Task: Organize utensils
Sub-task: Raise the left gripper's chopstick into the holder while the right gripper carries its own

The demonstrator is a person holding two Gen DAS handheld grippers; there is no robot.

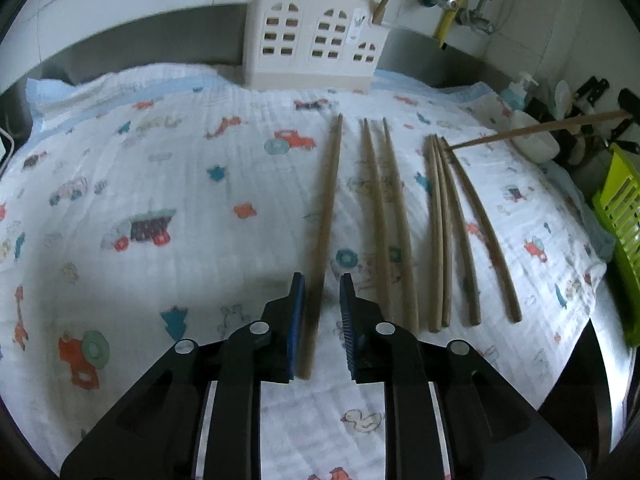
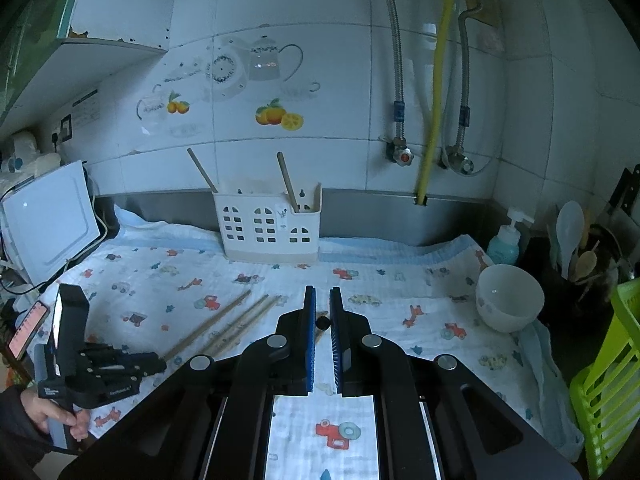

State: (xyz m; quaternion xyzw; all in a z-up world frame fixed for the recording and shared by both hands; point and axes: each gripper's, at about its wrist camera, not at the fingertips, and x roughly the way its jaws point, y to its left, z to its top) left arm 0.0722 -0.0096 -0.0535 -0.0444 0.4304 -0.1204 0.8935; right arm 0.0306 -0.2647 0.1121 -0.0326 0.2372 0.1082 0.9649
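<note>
Now my left gripper (image 1: 322,280) slightly parted, jaws astride single chopstick (image 1: 326,216) lying before white holder (image 1: 316,46); my right gripper (image 2: 322,294) pinching another chopstick (image 1: 536,130).

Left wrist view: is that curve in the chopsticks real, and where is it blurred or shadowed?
Left wrist view: fisheye bends the right-hand chopsticks; motion blur softens the holder; the left tool shadows the cloth. Right wrist view: dim, bluish, sharper.

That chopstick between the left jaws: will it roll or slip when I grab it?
The chopstick looks round and smooth, so it may roll on the cloth if nudged. Thin and stiff, probably light; held near one end by the left gripper, it may pivot.
</note>
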